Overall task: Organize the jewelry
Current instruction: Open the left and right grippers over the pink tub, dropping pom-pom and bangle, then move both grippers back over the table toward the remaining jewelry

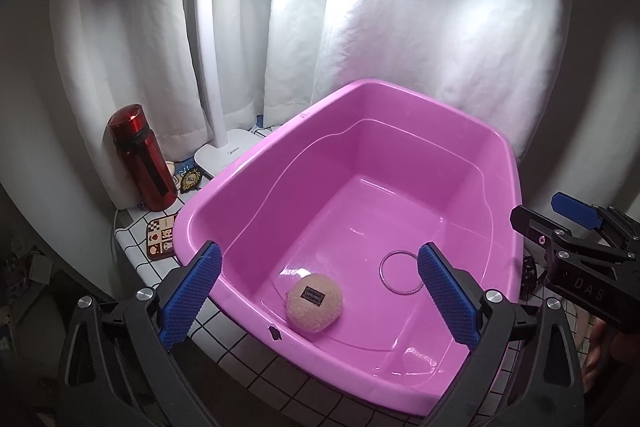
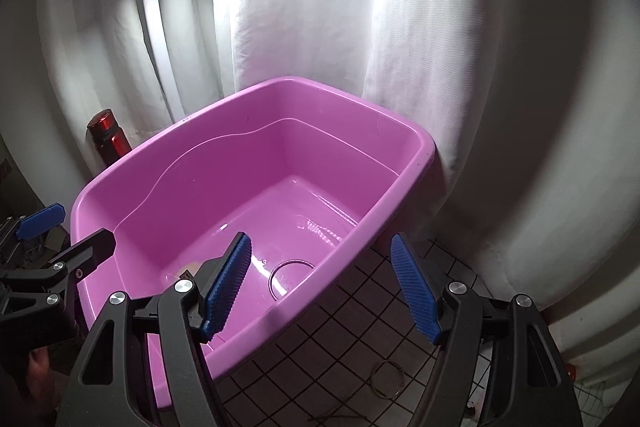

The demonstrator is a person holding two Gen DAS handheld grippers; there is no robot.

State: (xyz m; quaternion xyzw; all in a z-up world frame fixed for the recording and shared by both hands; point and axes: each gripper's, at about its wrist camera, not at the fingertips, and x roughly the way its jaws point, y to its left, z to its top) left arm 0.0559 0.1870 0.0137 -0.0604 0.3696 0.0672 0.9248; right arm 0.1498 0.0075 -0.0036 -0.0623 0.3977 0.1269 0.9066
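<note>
A pink plastic tub (image 1: 504,163) (image 2: 416,163) stands on a white tiled table. On its floor lie a thin metal bangle (image 1: 400,271) (image 2: 276,277) and a round beige pouch (image 1: 315,308) with a dark label. My left gripper (image 1: 320,291) is open and empty over the tub's near rim. My right gripper (image 2: 320,287) is open and empty above the tub's right rim; it also shows at the right edge of the left wrist view (image 1: 560,227). A second thin bangle (image 2: 387,378) lies on the tiles to the right of the tub, below the right gripper.
A red bottle (image 1: 142,157) (image 2: 108,141) and a white desk lamp (image 1: 224,155) stand left of the tub, by small patterned cards (image 1: 162,235). White curtains (image 1: 440,47) hang close behind. A dark studded item (image 1: 529,273) lies at the tub's right side.
</note>
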